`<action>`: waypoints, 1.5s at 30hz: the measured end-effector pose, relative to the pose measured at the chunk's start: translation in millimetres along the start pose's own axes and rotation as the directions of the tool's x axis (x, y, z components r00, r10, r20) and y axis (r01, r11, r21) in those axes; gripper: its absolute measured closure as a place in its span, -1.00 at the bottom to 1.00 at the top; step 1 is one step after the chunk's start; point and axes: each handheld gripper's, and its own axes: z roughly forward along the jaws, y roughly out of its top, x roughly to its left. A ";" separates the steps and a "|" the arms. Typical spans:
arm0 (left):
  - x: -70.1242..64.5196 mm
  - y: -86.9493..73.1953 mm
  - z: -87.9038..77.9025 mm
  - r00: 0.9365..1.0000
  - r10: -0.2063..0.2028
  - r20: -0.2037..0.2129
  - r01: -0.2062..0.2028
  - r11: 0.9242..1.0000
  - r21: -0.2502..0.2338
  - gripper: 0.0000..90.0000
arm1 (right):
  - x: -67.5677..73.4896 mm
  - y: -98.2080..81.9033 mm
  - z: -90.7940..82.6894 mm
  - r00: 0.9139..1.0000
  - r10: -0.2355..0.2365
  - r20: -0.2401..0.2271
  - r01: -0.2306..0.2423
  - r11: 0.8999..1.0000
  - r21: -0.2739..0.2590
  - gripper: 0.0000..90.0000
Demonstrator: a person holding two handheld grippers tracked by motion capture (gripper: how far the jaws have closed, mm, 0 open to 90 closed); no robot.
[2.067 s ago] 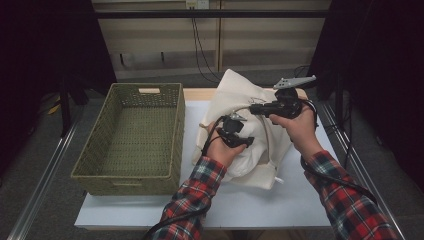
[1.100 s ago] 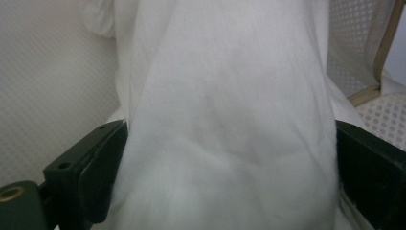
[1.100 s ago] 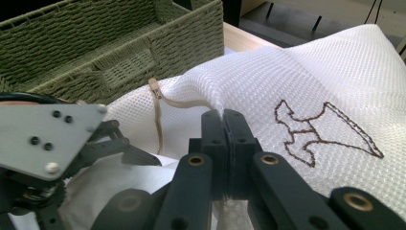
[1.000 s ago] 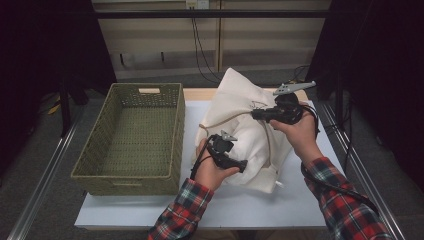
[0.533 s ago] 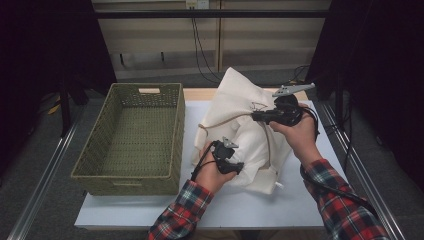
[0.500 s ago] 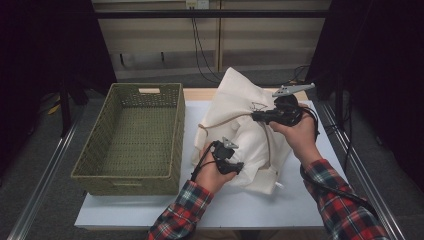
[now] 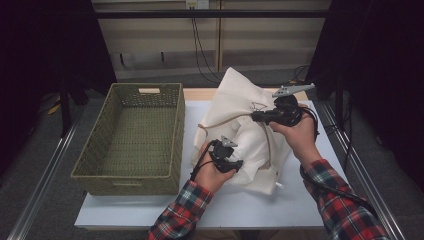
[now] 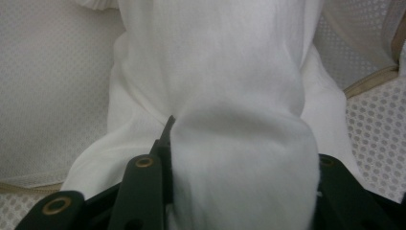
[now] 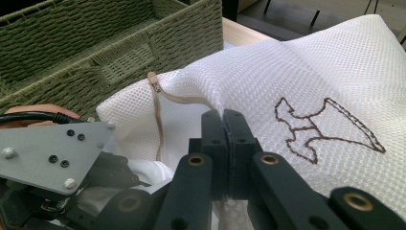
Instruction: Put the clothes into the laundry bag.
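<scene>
The basket point(image 7: 131, 135) stood empty at the left of the worktop point(image 7: 280, 205), the mesh bag point(image 7: 235, 107) to its right. The left gripper point(image 7: 231, 161) had just been closing its jaws, and they bulged with white cloth point(image 8: 239, 158) at the bag's mouth. The cloth looked soft and thick, so a pull might have drawn it only partly out or dragged the bag along. The right gripper point(image 9: 225, 122) pinched the bag's mesh at its zip edge between closed jaws; that thin fold could have slipped free.

The laundry bag point(image 9: 306, 72) is made of white perforated mesh, the basket point(image 7: 135, 135) woven from rough green wicker, the tabletop point(image 7: 260, 205) finished matt white.
</scene>
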 end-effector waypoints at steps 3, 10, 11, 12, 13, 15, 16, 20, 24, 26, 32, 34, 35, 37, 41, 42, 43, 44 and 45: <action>1.0 3.9 -1.6 1.000 -0.008 0.005 0.008 1.000 -0.005 0.30 | -1.1 0.0 0.8 1.000 0.002 -0.008 -0.002 1.000 -0.001 0.98; 1.4 11.9 -3.4 1.000 -0.006 0.011 0.006 1.000 -0.017 0.31 | -0.4 -2.2 1.2 1.000 0.005 -0.015 -0.005 1.000 0.000 0.98; 1.2 13.5 -3.7 1.000 -0.010 0.003 0.010 1.000 -0.012 0.31 | -0.6 -2.2 0.7 1.000 0.007 -0.014 -0.007 1.000 -0.004 0.98; 2.0 14.8 -2.6 1.000 -0.012 0.009 0.012 1.000 -0.022 0.31 | -1.0 -2.2 -0.4 1.000 0.002 -0.011 -0.002 1.000 -0.003 0.98; 3.0 16.8 -4.0 1.000 -0.009 0.005 0.009 1.000 -0.006 0.31 | -0.7 -1.8 -1.2 1.000 0.007 -0.010 -0.008 1.000 -0.004 0.98; 3.2 19.3 -3.2 1.000 -0.016 0.002 0.016 1.000 -0.022 0.31 | -0.9 -1.1 -2.7 1.000 0.000 -0.012 -0.001 1.000 -0.006 0.98; 3.8 20.9 -3.4 1.000 -0.012 0.007 0.012 1.000 -0.023 0.31 | -0.7 -0.7 -3.3 1.000 0.001 -0.007 -0.001 1.000 -0.007 0.98; 3.0 26.5 -1.2 1.000 -0.021 0.004 0.021 0.999 -0.034 0.30 | -1.2 -0.6 -4.4 1.000 -0.003 -0.010 0.003 1.000 -0.007 0.98; 3.0 31.5 2.5 1.000 -0.008 0.018 0.008 0.999 -0.034 0.30 | -1.0 -0.9 -4.4 1.000 0.005 -0.010 -0.006 1.000 -0.009 0.98; 1.8 34.0 4.1 1.000 -0.001 0.029 0.002 0.999 -0.046 0.30 | -1.2 -0.9 -4.6 1.000 0.003 -0.009 -0.003 1.000 -0.008 0.98; -4.9 42.1 6.7 0.998 0.015 0.060 -0.012 0.999 -0.052 0.30 | -1.1 -0.7 -4.1 1.000 0.002 -0.010 -0.002 1.000 -0.009 0.98; -7.2 43.5 8.7 0.997 0.016 0.070 -0.012 0.998 -0.059 0.30 | -1.1 -1.1 -3.7 1.000 0.006 -0.013 -0.006 1.000 -0.011 0.98; -7.6 44.4 9.2 0.997 0.020 0.080 -0.016 0.998 -0.053 0.30 | -1.3 -1.2 -4.0 1.000 0.001 -0.014 -0.001 1.000 -0.009 0.98; -9.6 46.0 10.8 0.996 0.027 0.089 -0.022 0.998 -0.060 0.31 | -1.1 -1.0 -4.9 1.000 0.003 -0.009 -0.003 1.000 -0.009 0.98; -11.1 49.7 14.2 0.996 0.029 0.086 -0.023 0.998 -0.067 0.30 | -1.2 -0.6 -7.0 1.000 -0.003 -0.013 0.003 1.000 -0.009 0.98; -10.4 50.5 15.4 0.995 0.032 0.090 -0.026 0.997 -0.073 0.31 | -1.0 -0.5 -7.5 1.000 0.004 -0.013 -0.004 1.000 -0.011 0.98; -10.1 51.7 15.8 0.995 0.041 0.086 -0.035 0.997 -0.070 0.30 | -1.1 -0.6 -7.7 1.000 0.001 -0.015 -0.001 1.000 -0.014 0.98; -10.7 52.6 16.5 0.996 0.045 0.078 -0.039 0.997 -0.071 0.30 | -0.7 -0.6 -8.3 1.000 0.004 -0.014 -0.004 1.000 -0.012 0.98; -10.4 53.6 16.6 0.996 0.057 0.070 -0.052 0.997 -0.064 0.30 | -0.7 -0.8 -8.5 1.000 0.001 -0.017 -0.002 1.000 -0.011 0.98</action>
